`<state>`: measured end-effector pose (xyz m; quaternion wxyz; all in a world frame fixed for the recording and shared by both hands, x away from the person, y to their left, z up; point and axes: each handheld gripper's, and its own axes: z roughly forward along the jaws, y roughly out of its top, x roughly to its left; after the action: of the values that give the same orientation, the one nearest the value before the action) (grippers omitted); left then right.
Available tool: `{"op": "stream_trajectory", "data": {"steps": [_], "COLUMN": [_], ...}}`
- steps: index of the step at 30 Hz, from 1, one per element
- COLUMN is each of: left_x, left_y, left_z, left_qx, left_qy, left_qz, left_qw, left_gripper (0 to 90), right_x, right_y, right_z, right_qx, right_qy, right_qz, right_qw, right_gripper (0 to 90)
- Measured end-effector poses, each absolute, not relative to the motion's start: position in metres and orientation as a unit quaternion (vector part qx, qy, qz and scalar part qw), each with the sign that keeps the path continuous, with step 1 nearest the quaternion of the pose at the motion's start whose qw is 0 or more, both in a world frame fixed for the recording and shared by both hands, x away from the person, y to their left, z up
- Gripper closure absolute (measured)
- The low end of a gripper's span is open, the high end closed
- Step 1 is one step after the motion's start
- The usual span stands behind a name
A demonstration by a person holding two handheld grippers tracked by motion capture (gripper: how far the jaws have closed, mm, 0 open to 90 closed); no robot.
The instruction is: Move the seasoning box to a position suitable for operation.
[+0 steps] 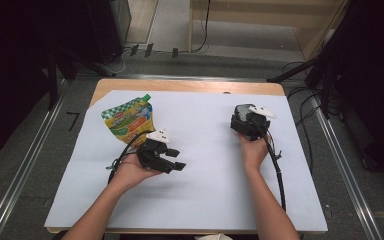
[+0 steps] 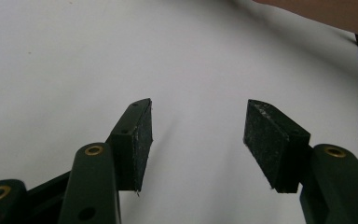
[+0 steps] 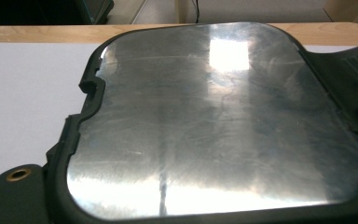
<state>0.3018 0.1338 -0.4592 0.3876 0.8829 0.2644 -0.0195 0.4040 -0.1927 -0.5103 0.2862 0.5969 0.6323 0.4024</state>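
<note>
Pouch (image 1: 128,121), green and yellow with a green cap, lies flat on the white sheet (image 1: 205,190) in the far-left part of the table (image 1: 180,85). It sits at about ten o'clock from the left gripper (image 1: 177,159) and just beside it, with the gripper's cable crossing its near corner.

The left gripper is held low over the sheet with its jaws pointing toward three o'clock. In the left gripper view the jaws stand moderately wide apart, with bare sheet between the pads (image 2: 137,140) and nothing held.

The right gripper (image 1: 247,120) is well apart from the left, at about two o'clock from it, pointing toward twelve o'clock. In the right gripper view a shiny metal plate (image 3: 219,121) in a black frame lies close in front of the camera, reaching toward the table's far wooden edge. Whether the right jaws are clamped on the plate cannot be told; their tips are hidden.
</note>
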Motion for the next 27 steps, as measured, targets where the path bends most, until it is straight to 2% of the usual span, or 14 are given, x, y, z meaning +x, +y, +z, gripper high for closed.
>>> {"op": "stream_trajectory", "data": {"steps": [7, 15, 27], "left_x": [0.303, 0.304, 0.305], "left_y": [0.135, 0.137, 0.139], "left_z": [-0.459, -0.459, -0.459], "left_qx": [0.882, 0.881, 0.880], "left_qy": [0.267, 0.269, 0.271], "left_qz": [-0.020, -0.020, -0.020], "left_qw": [0.388, 0.389, 0.390], "left_gripper": [42.7, 42.8, 42.7], "right_x": [0.405, 0.404, 0.381], "right_y": [-0.191, -0.194, -0.198], "right_z": [-0.512, -0.509, -0.487], "right_qx": [0.593, 0.595, 0.553], "right_qy": [0.634, 0.637, 0.668], "right_qz": [0.400, 0.400, 0.419], "right_qw": [0.296, 0.284, 0.269], "right_gripper": [14.9, 15.3, 15.6]}}
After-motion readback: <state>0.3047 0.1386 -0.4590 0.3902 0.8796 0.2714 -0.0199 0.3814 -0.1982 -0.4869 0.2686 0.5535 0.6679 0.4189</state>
